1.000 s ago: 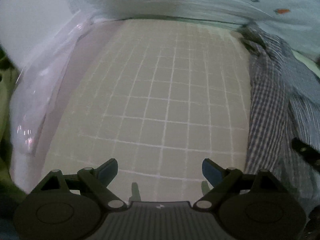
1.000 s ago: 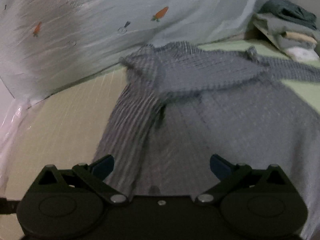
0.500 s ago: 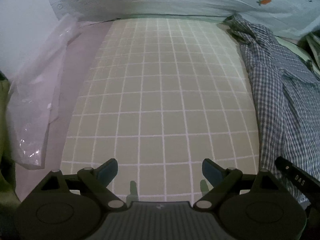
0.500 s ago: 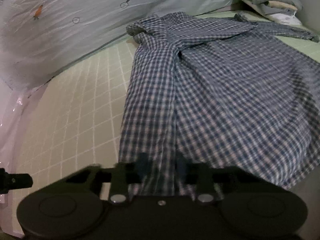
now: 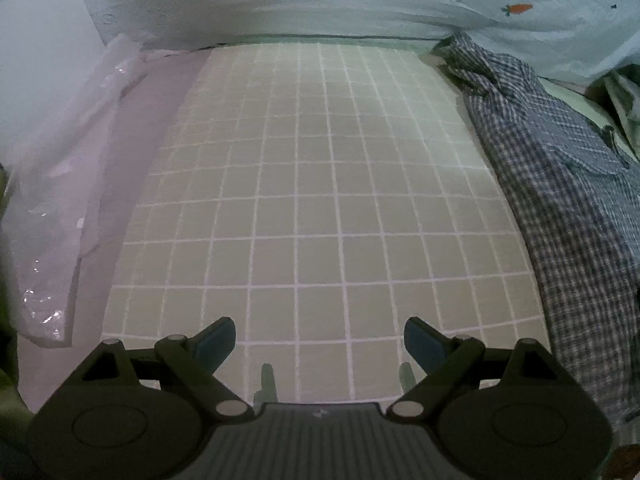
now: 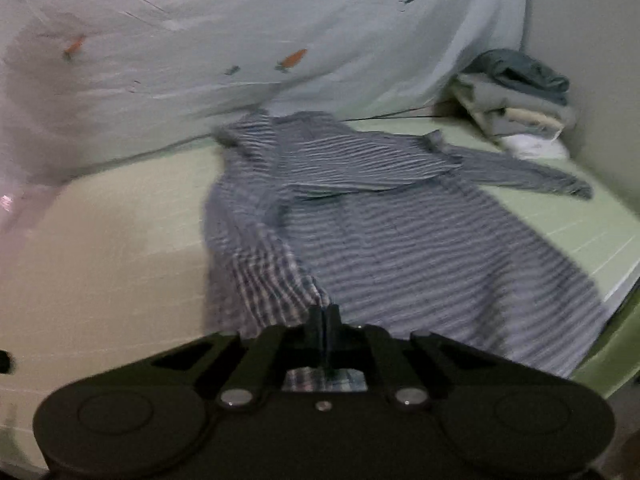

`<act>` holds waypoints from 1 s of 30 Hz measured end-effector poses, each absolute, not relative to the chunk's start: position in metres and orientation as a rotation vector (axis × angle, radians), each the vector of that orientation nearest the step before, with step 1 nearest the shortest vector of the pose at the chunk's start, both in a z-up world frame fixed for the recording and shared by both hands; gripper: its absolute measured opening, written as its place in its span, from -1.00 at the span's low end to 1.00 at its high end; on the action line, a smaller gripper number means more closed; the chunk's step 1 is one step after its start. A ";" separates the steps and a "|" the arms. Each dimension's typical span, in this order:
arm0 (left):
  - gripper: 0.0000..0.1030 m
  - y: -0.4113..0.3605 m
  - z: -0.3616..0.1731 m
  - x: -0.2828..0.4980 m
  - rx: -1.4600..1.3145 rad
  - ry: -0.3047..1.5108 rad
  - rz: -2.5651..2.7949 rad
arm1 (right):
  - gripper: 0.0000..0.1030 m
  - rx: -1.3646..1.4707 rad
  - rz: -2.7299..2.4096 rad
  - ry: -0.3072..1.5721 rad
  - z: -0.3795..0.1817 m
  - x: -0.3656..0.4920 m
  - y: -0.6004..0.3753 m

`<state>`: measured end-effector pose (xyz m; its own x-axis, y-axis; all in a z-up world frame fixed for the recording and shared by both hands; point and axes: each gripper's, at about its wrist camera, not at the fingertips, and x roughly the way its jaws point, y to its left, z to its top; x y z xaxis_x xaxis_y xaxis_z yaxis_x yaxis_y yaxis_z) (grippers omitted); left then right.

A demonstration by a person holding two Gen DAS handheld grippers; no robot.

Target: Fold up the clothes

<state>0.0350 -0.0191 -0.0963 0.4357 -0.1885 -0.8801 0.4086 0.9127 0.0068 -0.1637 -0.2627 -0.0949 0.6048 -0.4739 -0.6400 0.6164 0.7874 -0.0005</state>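
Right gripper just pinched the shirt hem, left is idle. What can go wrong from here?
1. The right gripper is shut on only a thin bit of the checked shirt hem; a pull may slip it free.
2. The left gripper is open over the grid mat, touching no cloth, so a one-sided lift could drag or bunch the shirt.

Both views are dim, with a greenish-grey cast and black vignetted corners from the fisheye; ahead of the left gripper (image 5: pixel 319 340) the gridded mat (image 5: pixel 320 200) is sharp, its lines bowing outward; the right view is motion-blurred, smearing the checked shirt (image 6: pixel 400 232) into stripes.
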 end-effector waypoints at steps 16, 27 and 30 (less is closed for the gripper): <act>0.77 -0.090 -0.090 0.035 0.240 1.050 -0.391 | 0.08 0.384 -0.650 0.792 -0.133 -0.167 -0.324; 0.77 -0.169 -0.084 0.067 0.056 1.061 -0.259 | 0.85 0.317 -0.703 0.737 -0.100 -0.149 -0.461; 0.77 -0.187 -0.084 0.087 0.003 1.066 -0.237 | 0.92 0.298 -0.685 0.725 -0.096 -0.136 -0.500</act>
<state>0.0866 -0.1871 -0.0842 0.4602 -0.1917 -0.8669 0.1941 0.9745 -0.1124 -0.1356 -0.4997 -0.0962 0.5462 -0.4693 -0.6938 0.6665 0.7453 0.0205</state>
